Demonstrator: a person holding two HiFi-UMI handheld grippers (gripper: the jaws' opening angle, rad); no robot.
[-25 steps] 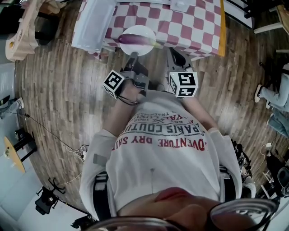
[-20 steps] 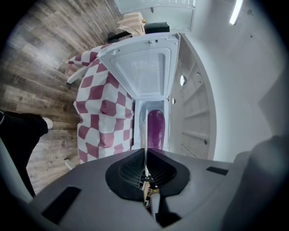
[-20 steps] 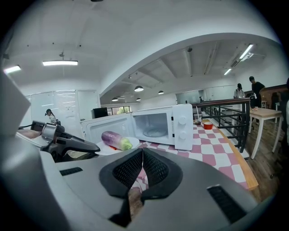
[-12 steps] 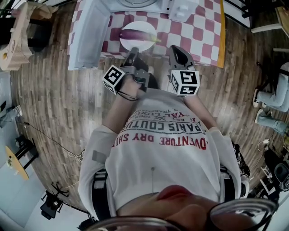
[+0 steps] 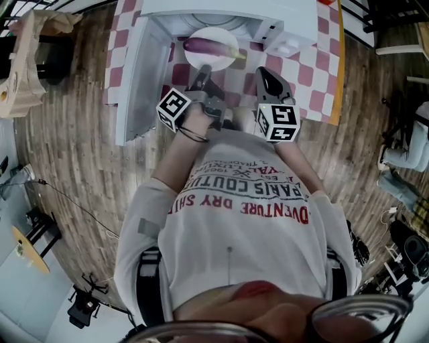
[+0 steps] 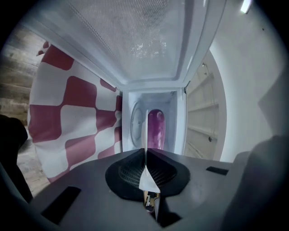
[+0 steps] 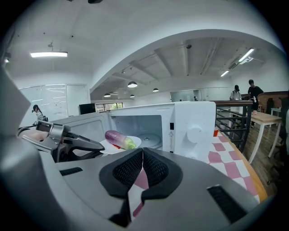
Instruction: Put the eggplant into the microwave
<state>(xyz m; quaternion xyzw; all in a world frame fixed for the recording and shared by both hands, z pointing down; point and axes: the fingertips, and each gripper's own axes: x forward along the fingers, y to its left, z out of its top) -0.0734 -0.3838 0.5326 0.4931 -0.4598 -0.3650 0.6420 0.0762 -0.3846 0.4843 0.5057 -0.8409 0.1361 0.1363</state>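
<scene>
A purple eggplant (image 5: 203,45) lies on a white plate (image 5: 221,35) held out at the mouth of the open white microwave (image 5: 295,20). My left gripper (image 5: 203,74) is shut on the plate's near rim. In the left gripper view the plate (image 6: 137,122) shows edge-on between the jaws of my left gripper (image 6: 145,151), with the eggplant (image 6: 156,128) on it. My right gripper (image 5: 265,75) is shut and holds nothing, to the right of the plate. The right gripper view shows my right gripper (image 7: 142,155), the eggplant (image 7: 118,139) and the microwave (image 7: 194,126) with its glass turntable inside.
The microwave door (image 5: 142,74) swings open to the left over the red-and-white checked tablecloth (image 5: 315,74). A black railing (image 7: 230,117), a wooden table (image 7: 266,119) and two standing people (image 7: 250,92) are at the far right. A tan bag (image 5: 23,60) sits on the wooden floor at the left.
Both grippers have moved forward to the table. The plate with the eggplant has gone from the table's near edge to the open microwave's mouth. Both grippers stay shut.
</scene>
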